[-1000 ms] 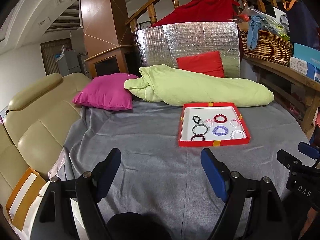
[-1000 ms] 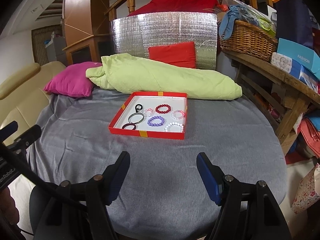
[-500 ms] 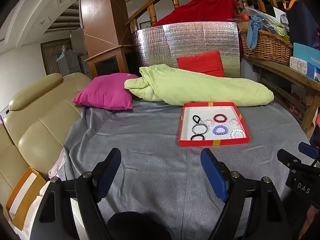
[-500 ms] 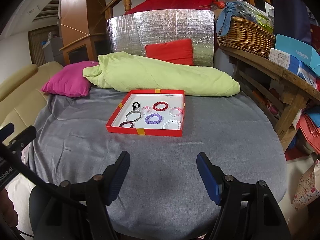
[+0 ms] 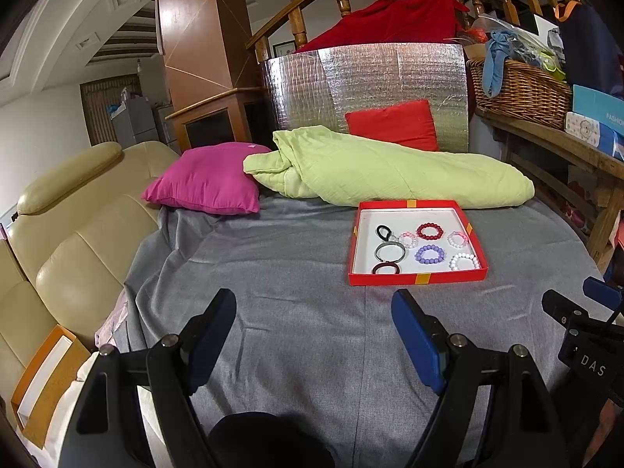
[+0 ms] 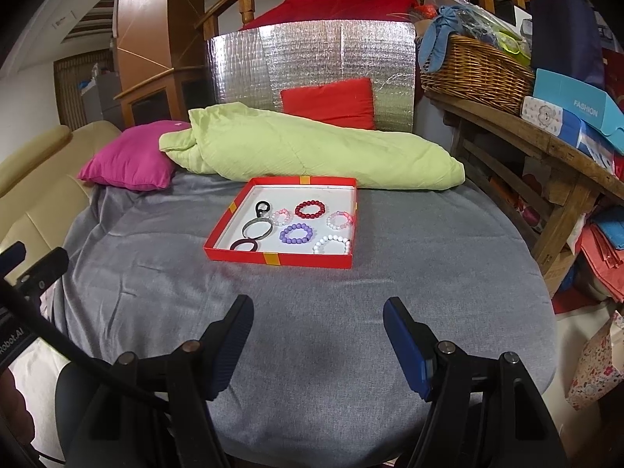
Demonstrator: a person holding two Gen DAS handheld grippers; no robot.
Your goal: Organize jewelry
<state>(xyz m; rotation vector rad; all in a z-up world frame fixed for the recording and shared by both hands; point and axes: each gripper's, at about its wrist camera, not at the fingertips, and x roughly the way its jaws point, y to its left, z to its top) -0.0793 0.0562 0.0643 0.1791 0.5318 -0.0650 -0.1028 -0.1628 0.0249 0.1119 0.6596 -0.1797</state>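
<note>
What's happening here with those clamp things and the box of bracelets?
A person holds a hand-held gripper in each hand, the left hand-held gripper and right hand-held gripper, both open and empty above the grey cloth. Ahead sits a red tray holding beaded bracelets, including a purple bracelet and dark red bracelet. Nothing has been picked up yet.

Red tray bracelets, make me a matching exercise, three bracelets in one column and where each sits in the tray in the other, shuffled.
Seen from the right wrist view, inside the red tray:
1. red bracelet
2. purple bracelet
3. white bracelet

A. near right corner
B. far row, by the green blanket
C. middle, between the other two rows

Pairs: 1-B, 2-C, 3-A
</note>
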